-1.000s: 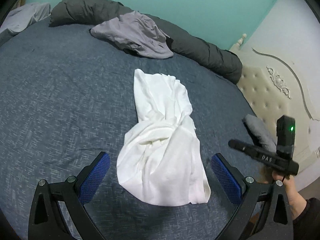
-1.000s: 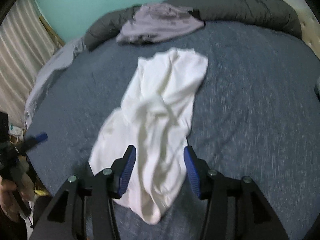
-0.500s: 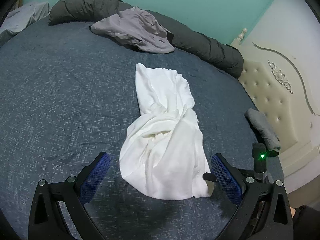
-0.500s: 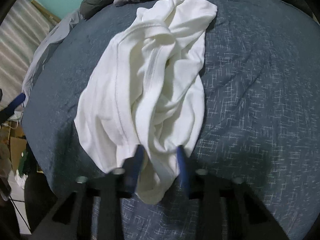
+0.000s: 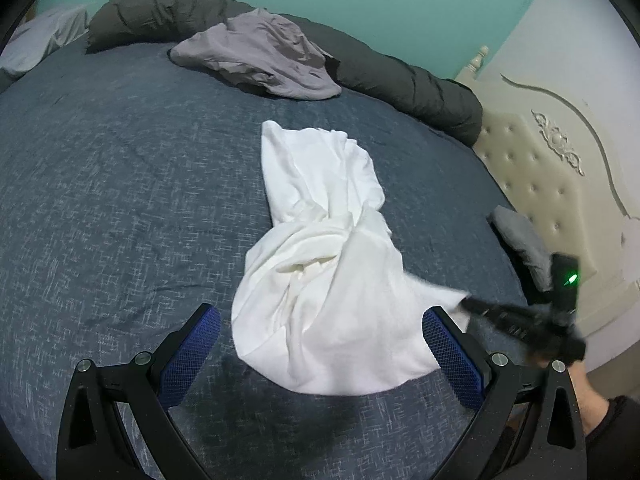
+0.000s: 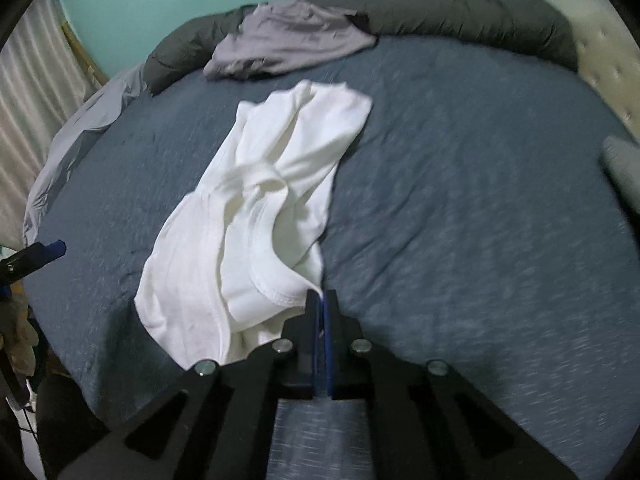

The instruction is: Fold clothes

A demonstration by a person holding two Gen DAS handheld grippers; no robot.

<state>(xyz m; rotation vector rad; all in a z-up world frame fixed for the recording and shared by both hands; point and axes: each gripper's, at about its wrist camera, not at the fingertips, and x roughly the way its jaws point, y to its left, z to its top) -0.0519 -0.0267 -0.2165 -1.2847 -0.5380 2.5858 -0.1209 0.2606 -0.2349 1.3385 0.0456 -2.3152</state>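
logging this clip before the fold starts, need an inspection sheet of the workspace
surface: blue-grey bedspread, lightly creased
job's things: white garment bunched and twisted mid-bed; lilac-grey garment crumpled at far edge
clutter: dark grey duvet roll along far side; small grey folded cloth by headboard
grippers: left gripper open over the white garment's near end; right gripper shut on its hem corner
cables: nothing seen
surroundings: teal wall, cream tufted headboard, curtain

Readable text: none in either view.
Right gripper (image 5: 520, 322), lower right of the left wrist view: its black body is motion-blurred; any marking on it cannot be read.
Indicator on the same device: a small green light, upper right of the device, no characters.
White garment (image 6: 248, 216): stitched hems only, no label or print visible.
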